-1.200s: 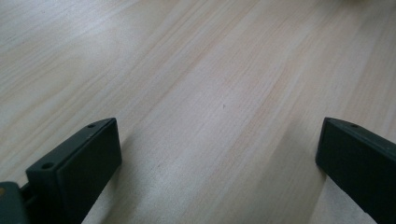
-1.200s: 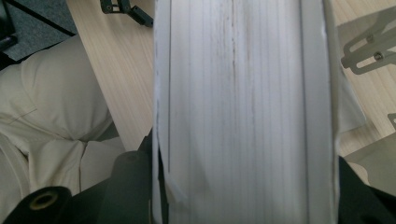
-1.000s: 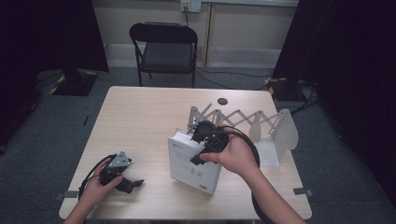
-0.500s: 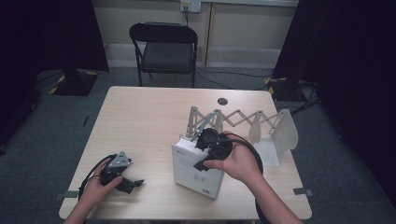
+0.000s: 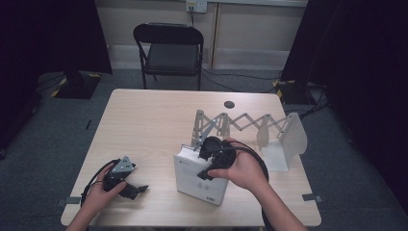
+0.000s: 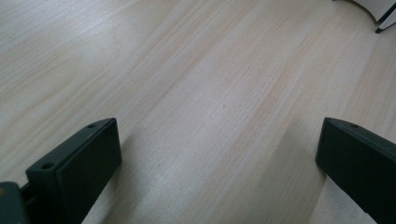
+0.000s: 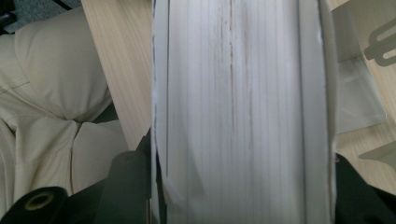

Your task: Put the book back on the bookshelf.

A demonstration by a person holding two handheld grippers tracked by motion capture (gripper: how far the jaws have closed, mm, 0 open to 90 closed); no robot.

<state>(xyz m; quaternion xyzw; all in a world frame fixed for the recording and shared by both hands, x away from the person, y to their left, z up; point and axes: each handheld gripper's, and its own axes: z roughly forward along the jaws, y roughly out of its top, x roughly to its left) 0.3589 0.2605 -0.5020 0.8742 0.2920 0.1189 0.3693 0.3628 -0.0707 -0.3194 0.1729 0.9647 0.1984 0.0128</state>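
A thick white book [image 5: 199, 182] stands tilted on the wooden table [image 5: 144, 120], just in front of a white folding lattice rack [image 5: 245, 126]. My right gripper [image 5: 208, 166] comes down on the book from above. In the right gripper view the page edges [image 7: 238, 107] fill the gap, and both black jaws of the right gripper [image 7: 243, 186] touch the covers. Those jaws have just been opening a little, with the book still between them. My left gripper [image 5: 136, 188] rests on the table at the front left. Its jaws stand wide, and the left gripper [image 6: 219, 163] has bare wood between them.
The rack ends in a rounded white panel [image 5: 293, 137] at the right. A small dark round disc [image 5: 229, 104] lies near the table's far edge. A black folding chair [image 5: 168, 48] stands beyond the table. Cables trail from both grippers.
The right hand and the book have shifted a little toward the table's near edge, away from the rack. The left hand has stayed put.
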